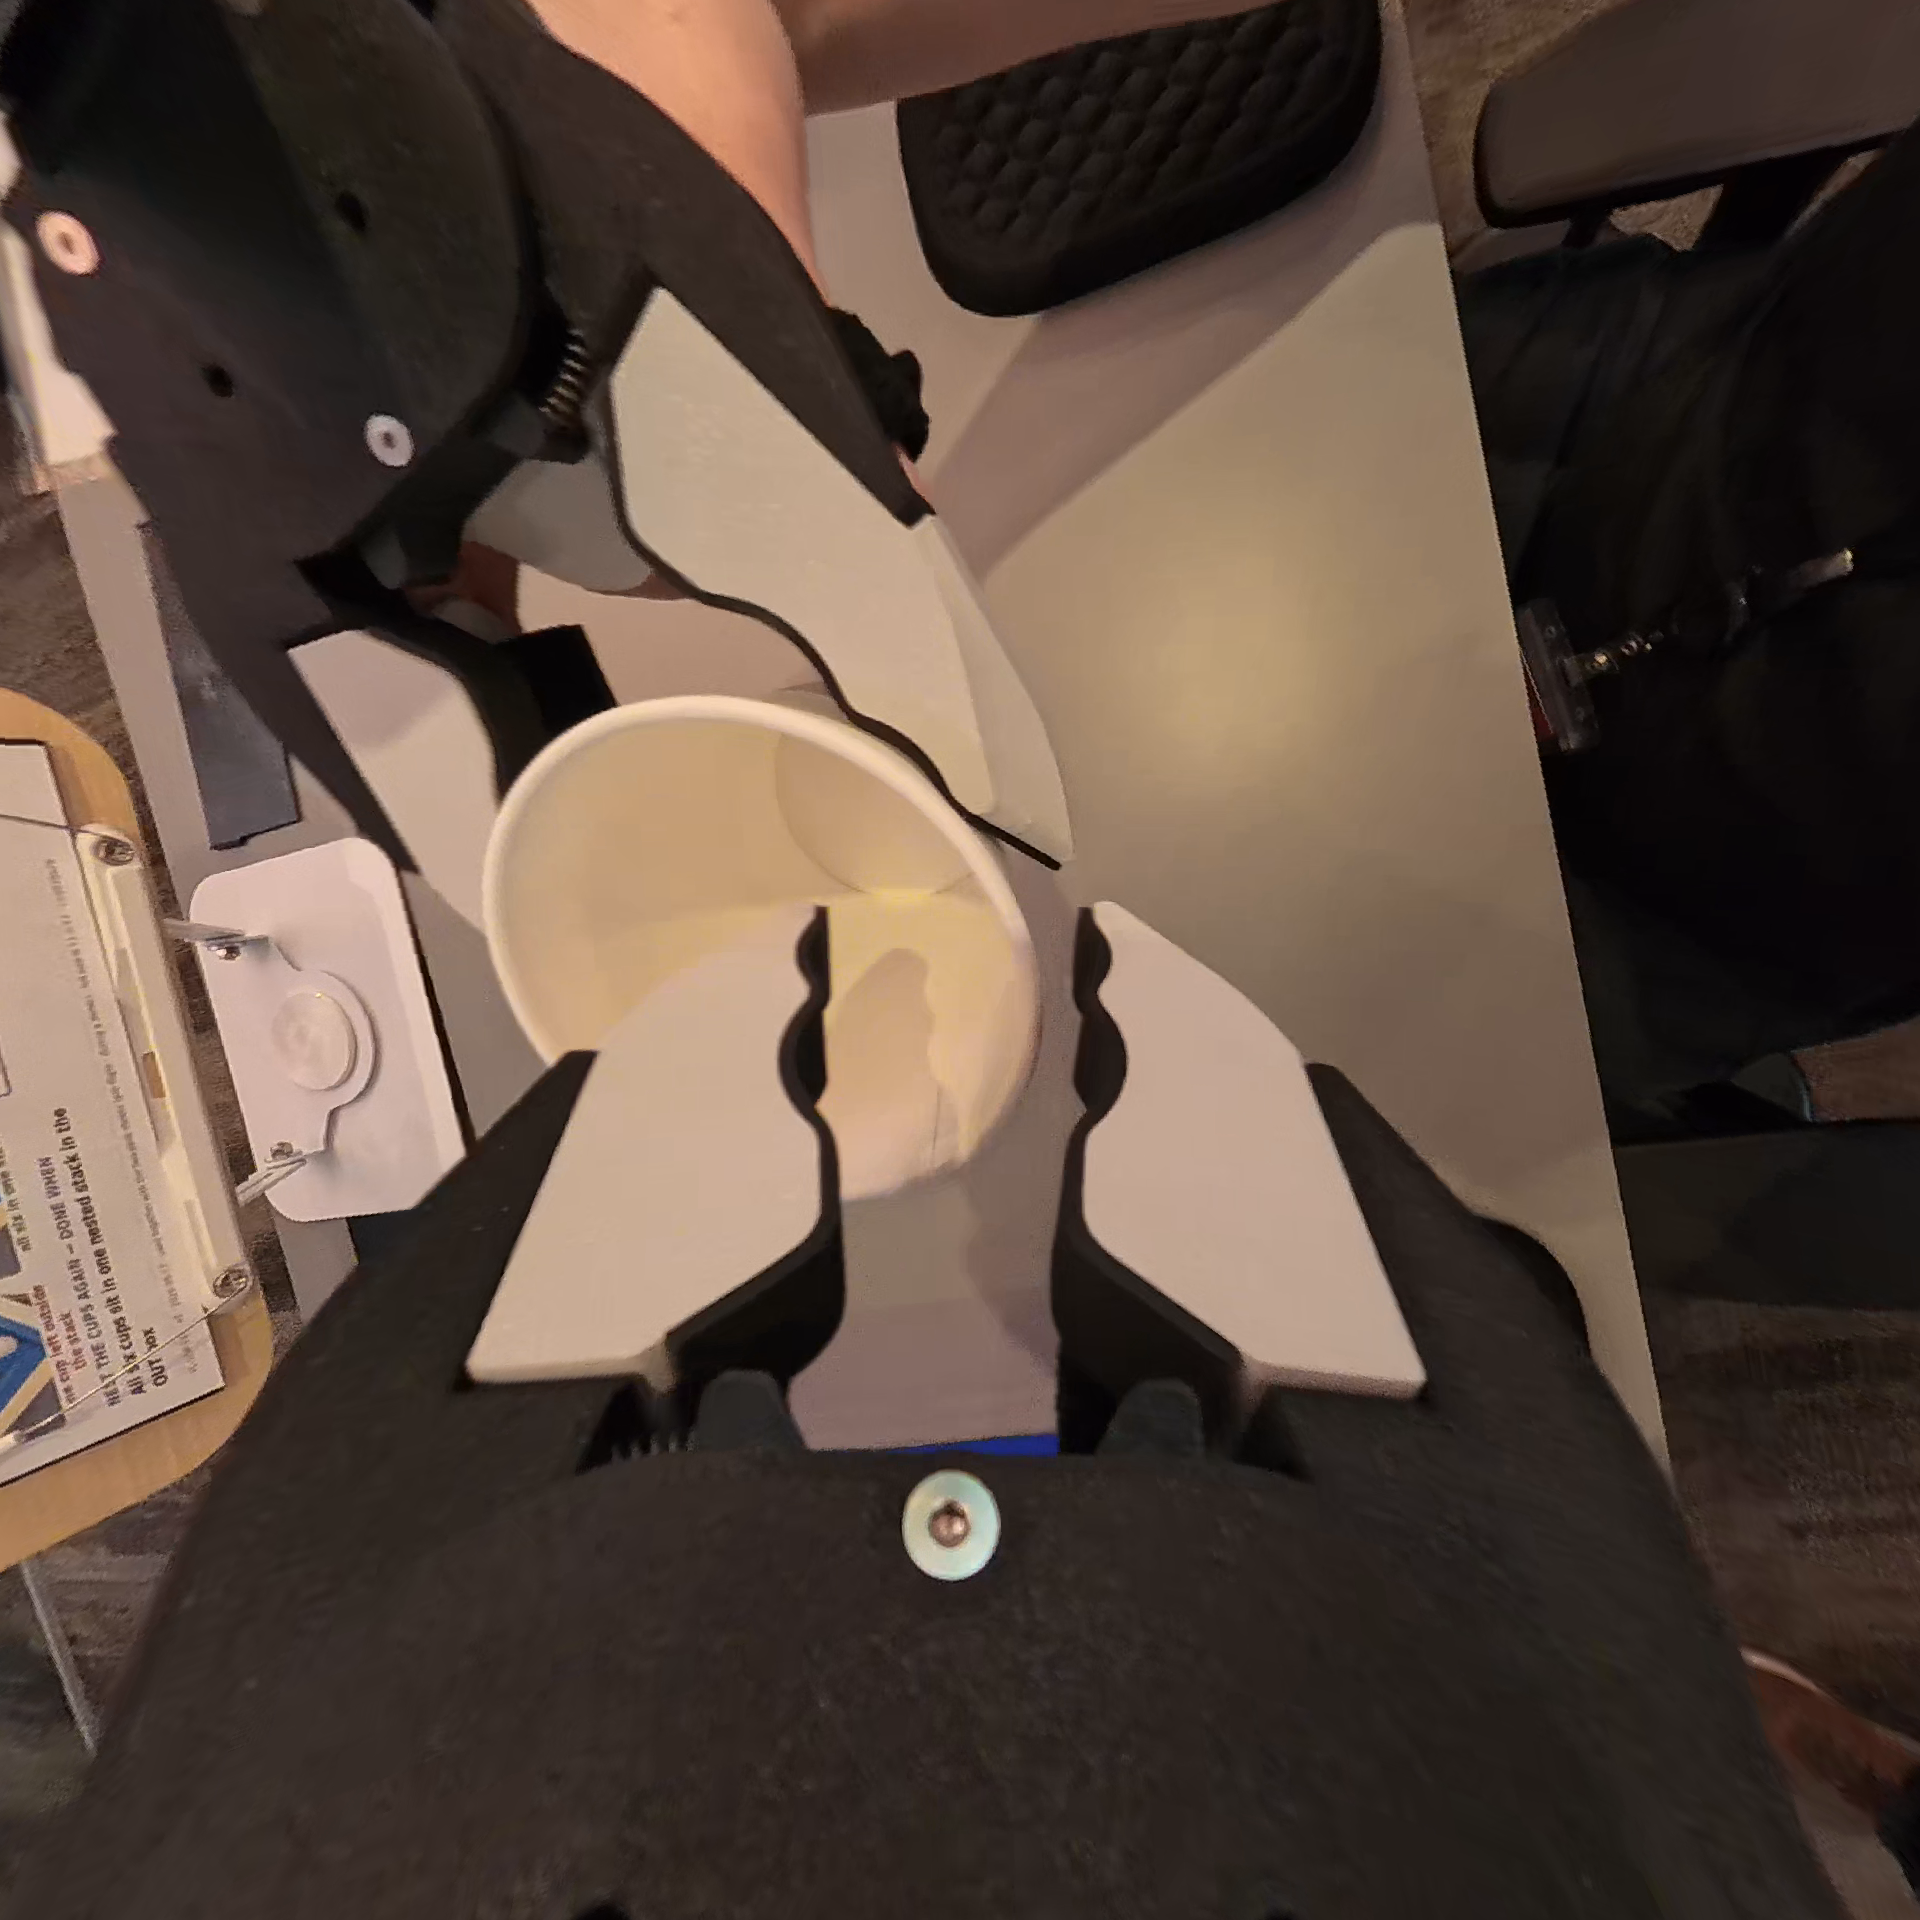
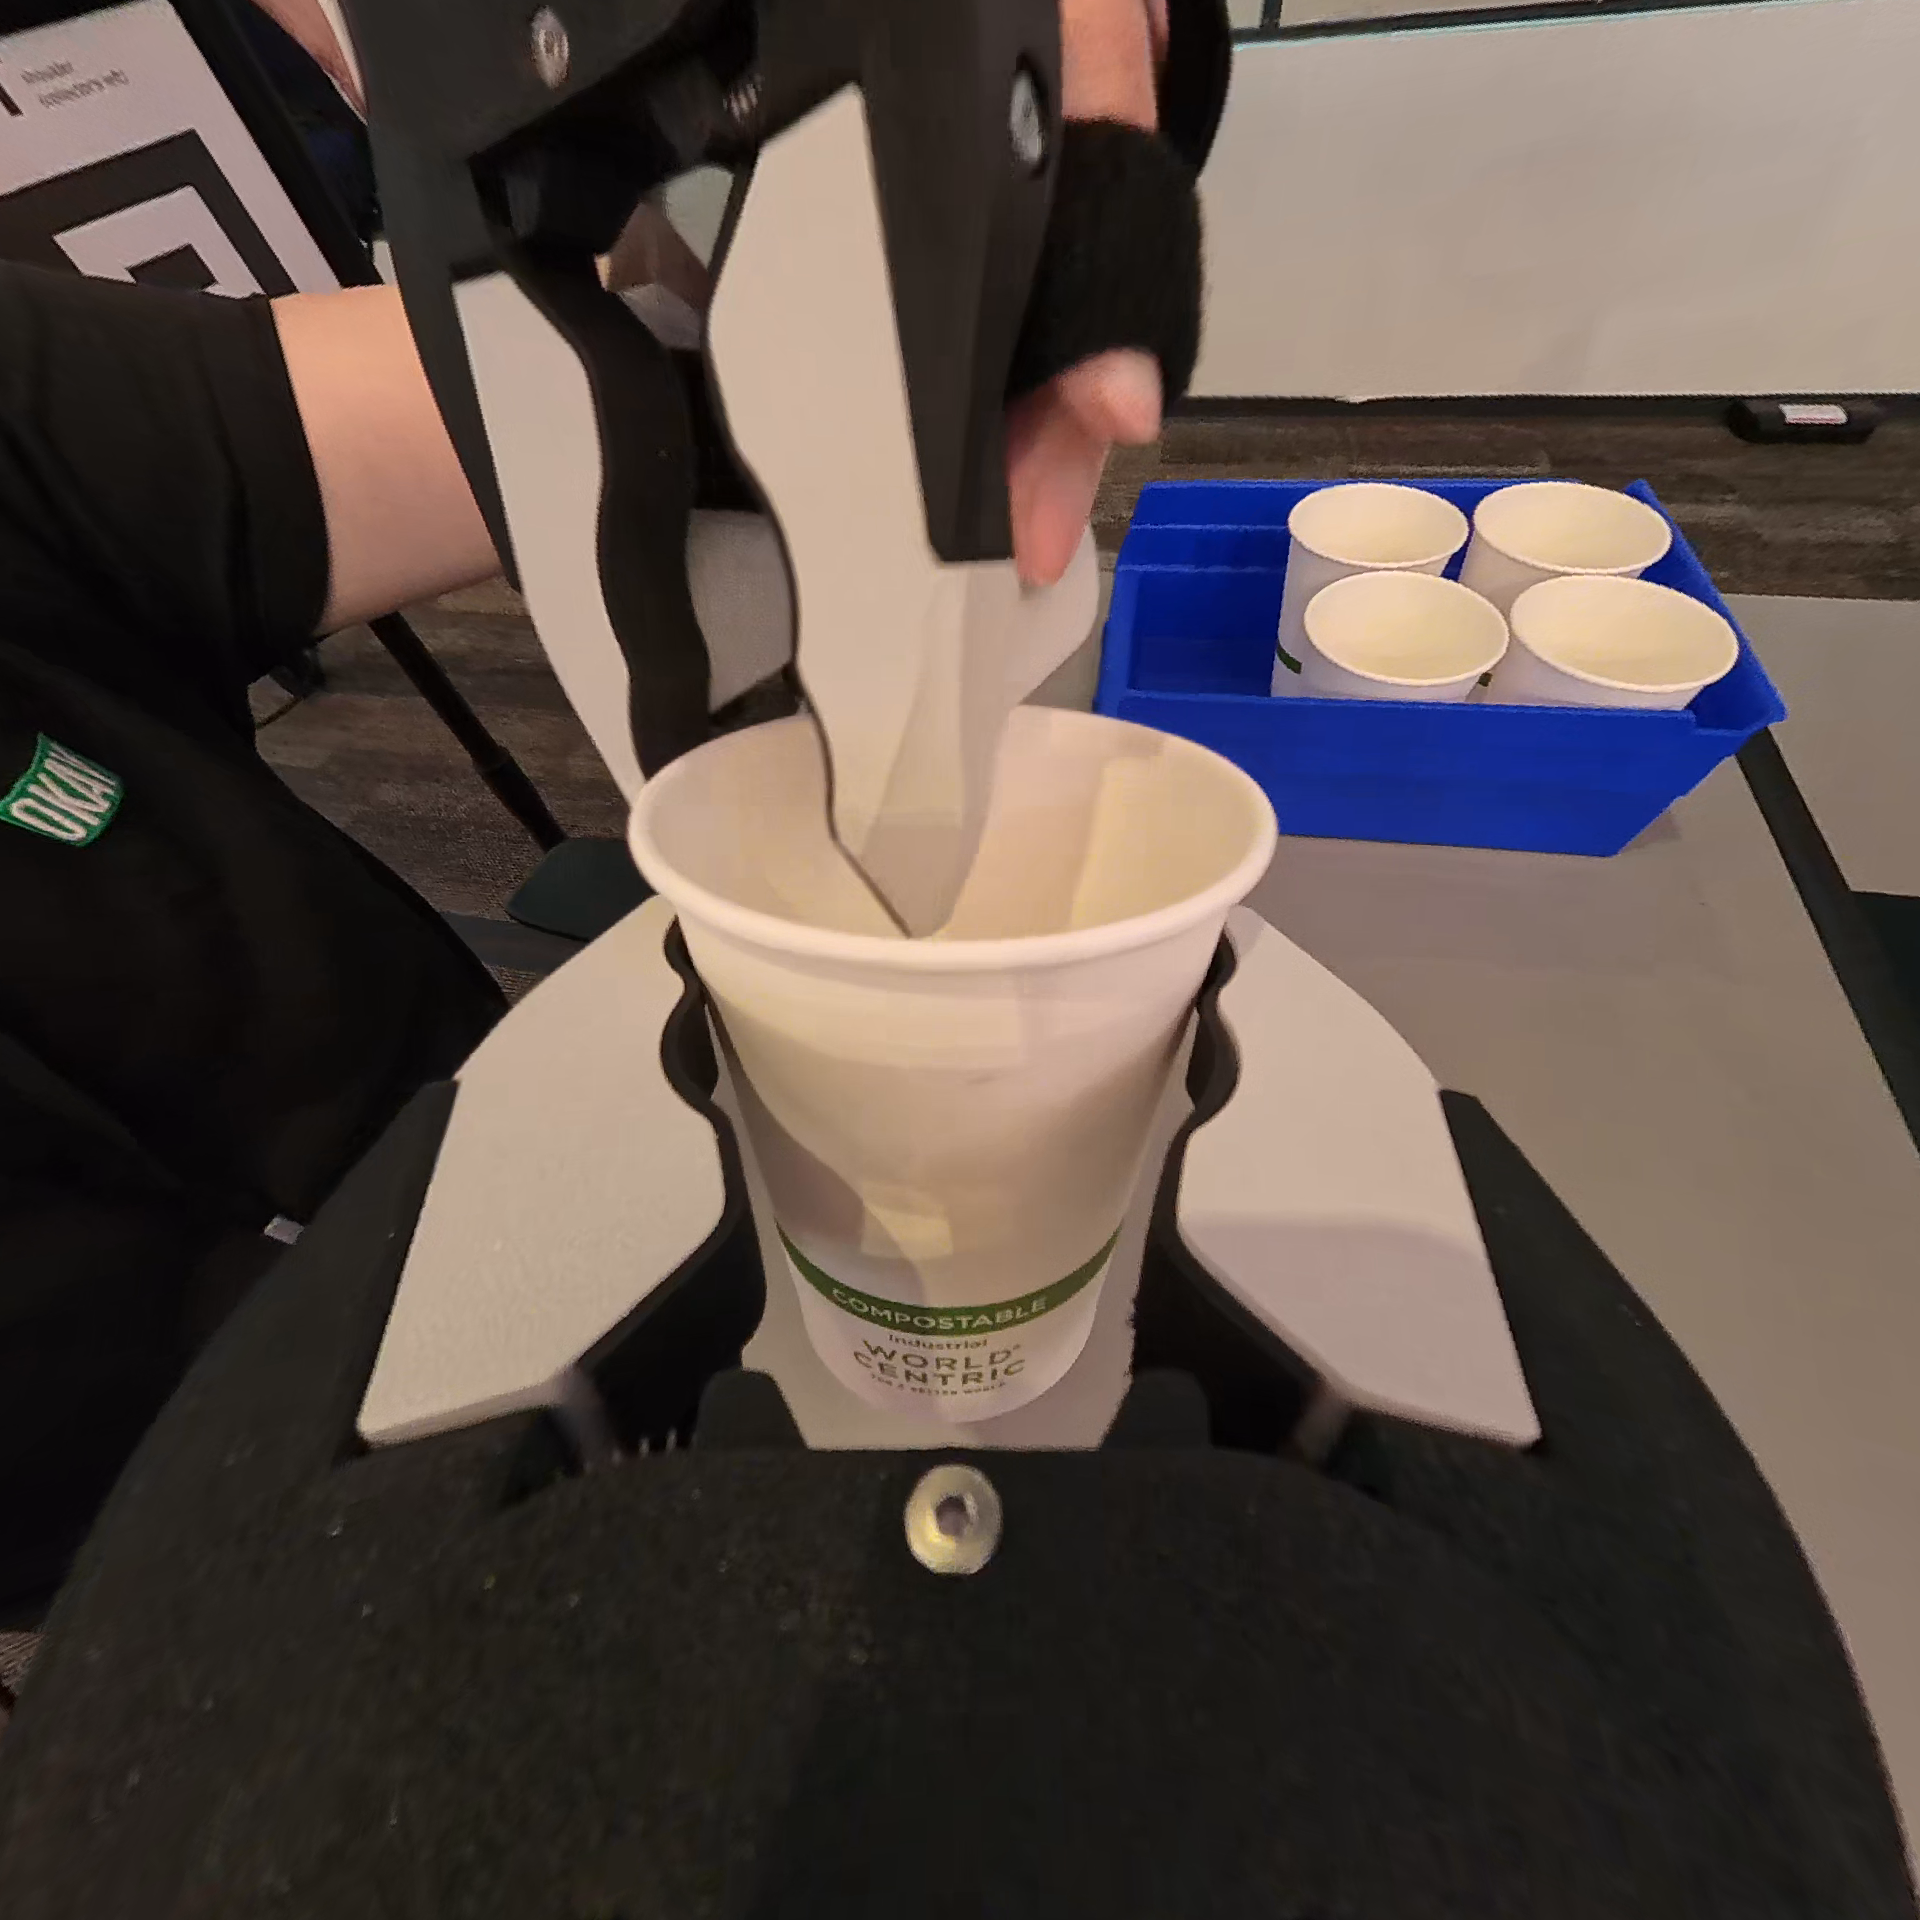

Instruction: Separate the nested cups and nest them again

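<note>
The right tool (image 2: 951,1049) pinches a white paper cup (image 2: 951,1091) by its wall, upright between its two fingers. The left tool (image 1: 951,997) comes from above; one finger is inside the cup and one outside, over the rim, spread, not yet pressing. Four separated cups (image 2: 1507,592) stand in a blue bin (image 2: 1403,769) ahead on the bench (image 2: 1558,1039). I judge the separating step is under way; next, the left tool should close on the rim.

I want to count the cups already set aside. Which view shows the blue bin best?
The right wrist view: the blue bin stands on the table behind the held cup, with four upright cups in it. The left wrist view shows only a blue sliver between its fingers, too little to identify.
</note>
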Tool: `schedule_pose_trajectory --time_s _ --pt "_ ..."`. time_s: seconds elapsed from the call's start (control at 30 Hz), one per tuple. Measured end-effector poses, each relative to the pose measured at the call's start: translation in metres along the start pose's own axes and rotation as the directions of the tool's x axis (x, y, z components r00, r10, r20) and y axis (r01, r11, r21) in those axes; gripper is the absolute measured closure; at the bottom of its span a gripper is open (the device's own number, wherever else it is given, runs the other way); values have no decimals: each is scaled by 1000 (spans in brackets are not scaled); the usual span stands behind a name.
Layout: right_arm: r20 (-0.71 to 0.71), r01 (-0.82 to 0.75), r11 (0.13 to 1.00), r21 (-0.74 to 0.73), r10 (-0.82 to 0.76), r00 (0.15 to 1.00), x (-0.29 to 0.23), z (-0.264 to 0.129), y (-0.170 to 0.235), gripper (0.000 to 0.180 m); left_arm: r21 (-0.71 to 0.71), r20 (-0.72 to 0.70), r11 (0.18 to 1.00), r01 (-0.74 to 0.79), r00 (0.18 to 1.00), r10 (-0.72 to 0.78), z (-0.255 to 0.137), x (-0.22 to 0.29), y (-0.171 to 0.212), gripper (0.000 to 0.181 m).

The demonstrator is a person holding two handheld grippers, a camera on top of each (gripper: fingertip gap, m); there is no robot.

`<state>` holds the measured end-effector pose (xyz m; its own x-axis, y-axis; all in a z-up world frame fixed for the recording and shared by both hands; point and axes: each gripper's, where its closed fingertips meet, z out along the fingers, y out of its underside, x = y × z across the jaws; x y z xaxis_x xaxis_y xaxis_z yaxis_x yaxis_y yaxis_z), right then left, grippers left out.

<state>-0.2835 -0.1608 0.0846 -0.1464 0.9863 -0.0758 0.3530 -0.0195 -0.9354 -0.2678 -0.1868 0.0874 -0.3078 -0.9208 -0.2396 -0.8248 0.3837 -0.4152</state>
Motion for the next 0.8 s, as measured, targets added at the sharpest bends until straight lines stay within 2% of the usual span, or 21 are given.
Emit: schedule_pose_trajectory --time_s 0.17,0.27,0.37,0.43,0.47,0.5,0.57,0.6,0.67,0.73,0.8 --pt "-55 -35 999 18 36 998 12 -12 13 90 101 91 994 41 995 -50 -12 -13 -3 117" --pt "-125 -63 997 33 67 990 22 -37 27 90 178 166 981 82 980 -112 -30 -23 4 114" --pt "-269 -71 993 92 94 959 33 -92 35 90 248 257 956 155 941 -219 -50 -35 24 109" --pt "-437 -27 985 169 99 894 42 -152 36 90 302 321 931 205 898 -302 -61 -42 42 110" --pt "-548 18 978 206 100 830 47 -191 37 90 332 342 916 225 876 -339 -65 -44 50 111" --pt "-674 67 971 230 109 730 53 -237 41 89 361 366 900 243 851 -376 -68 -45 59 114" --pt "-884 193 942 274 168 437 54 -343 57 89 403 398 875 269 810 -432 -71 -44 74 116" --pt "-926 249 916 315 239 292 46 -395 71 90 417 409 867 275 795 -449 -71 -43 79 117" --pt "-932 293 886 359 358 59 28 -471 114 90 426 420 861 279 781 -461 -68 -39 86 118" --pt "-912 263 892 369 402 -82 17 -507 160 90 418 419 864 281 784 -458 -63 -35 88 118" --pt "-899 226 902 369 408 -159 13 -520 192 89 408 412 867 286 790 -454 -58 -34 86 118"
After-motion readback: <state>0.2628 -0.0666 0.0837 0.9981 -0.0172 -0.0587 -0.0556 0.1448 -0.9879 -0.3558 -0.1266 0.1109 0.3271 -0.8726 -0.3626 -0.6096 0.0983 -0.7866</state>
